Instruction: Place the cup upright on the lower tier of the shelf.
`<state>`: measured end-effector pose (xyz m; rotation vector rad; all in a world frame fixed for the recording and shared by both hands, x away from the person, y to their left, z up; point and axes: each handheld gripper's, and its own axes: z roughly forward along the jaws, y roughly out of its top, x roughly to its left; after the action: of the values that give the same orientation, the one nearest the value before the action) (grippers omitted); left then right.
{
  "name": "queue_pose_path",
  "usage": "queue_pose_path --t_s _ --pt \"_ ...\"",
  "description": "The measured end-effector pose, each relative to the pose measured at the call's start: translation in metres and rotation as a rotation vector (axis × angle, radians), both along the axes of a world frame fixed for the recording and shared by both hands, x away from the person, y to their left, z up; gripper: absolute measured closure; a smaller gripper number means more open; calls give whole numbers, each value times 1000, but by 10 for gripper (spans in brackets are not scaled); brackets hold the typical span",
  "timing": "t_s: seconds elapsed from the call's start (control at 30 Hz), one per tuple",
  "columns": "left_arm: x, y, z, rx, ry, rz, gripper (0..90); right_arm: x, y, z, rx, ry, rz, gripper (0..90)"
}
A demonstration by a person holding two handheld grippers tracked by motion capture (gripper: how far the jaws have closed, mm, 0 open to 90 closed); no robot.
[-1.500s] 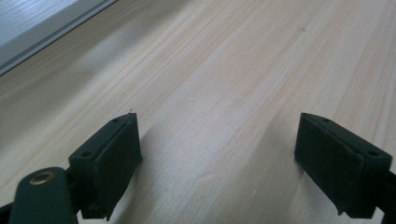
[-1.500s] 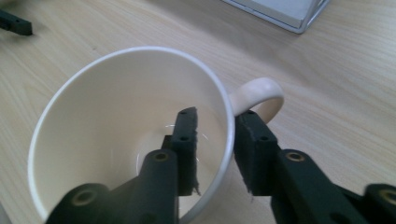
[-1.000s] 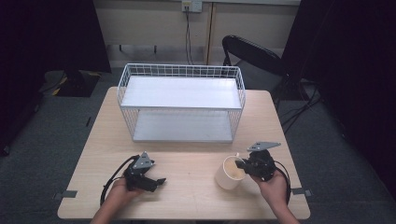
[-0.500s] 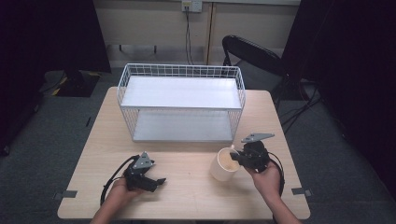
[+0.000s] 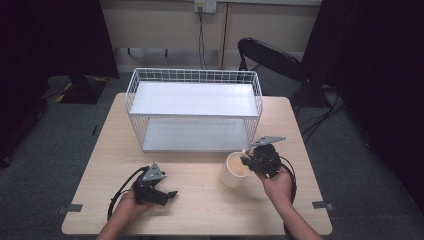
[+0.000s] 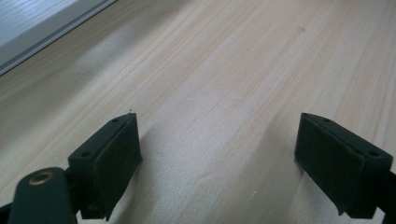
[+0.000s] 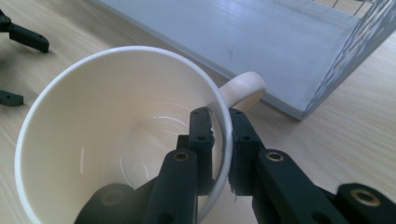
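A cream mug (image 5: 234,169) hangs tilted just above the wooden table (image 5: 200,210), in front of the white wire rack (image 5: 194,107). My right gripper (image 5: 249,161) is shut on the mug's rim, one jaw inside and one outside, close to the handle (image 7: 243,88). In the right gripper view the mug (image 7: 116,140) is empty and my right gripper (image 7: 219,122) pinches its wall. My left gripper (image 5: 170,194) rests low at the front left of the table, open, with bare wood between its jaws (image 6: 219,140).
The rack's lower shelf (image 5: 195,135) opens toward me and lies just beyond the mug. A black chair (image 5: 270,57) stands behind the table's far right corner. Cables trail from both grippers across the front of the table.
My right gripper has carried the mug up and away from me, toward the rack's front right corner, tilting it. The left gripper has stayed where it was.
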<state>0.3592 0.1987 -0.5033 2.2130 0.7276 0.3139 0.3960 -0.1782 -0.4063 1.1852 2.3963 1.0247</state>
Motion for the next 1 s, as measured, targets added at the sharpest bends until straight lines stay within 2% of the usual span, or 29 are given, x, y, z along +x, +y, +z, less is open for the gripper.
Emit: queue_pose_path --t_s 0.27,0.73,1.0 --pt "0 0 0 0 0 0 139 10 11 7 7 -17 -21 828" --pt "0 0 0 0 0 0 139 22 16 5 29 -20 -71 829" --pt "0 0 0 0 0 0 139 26 21 3 33 -53 -102 829"
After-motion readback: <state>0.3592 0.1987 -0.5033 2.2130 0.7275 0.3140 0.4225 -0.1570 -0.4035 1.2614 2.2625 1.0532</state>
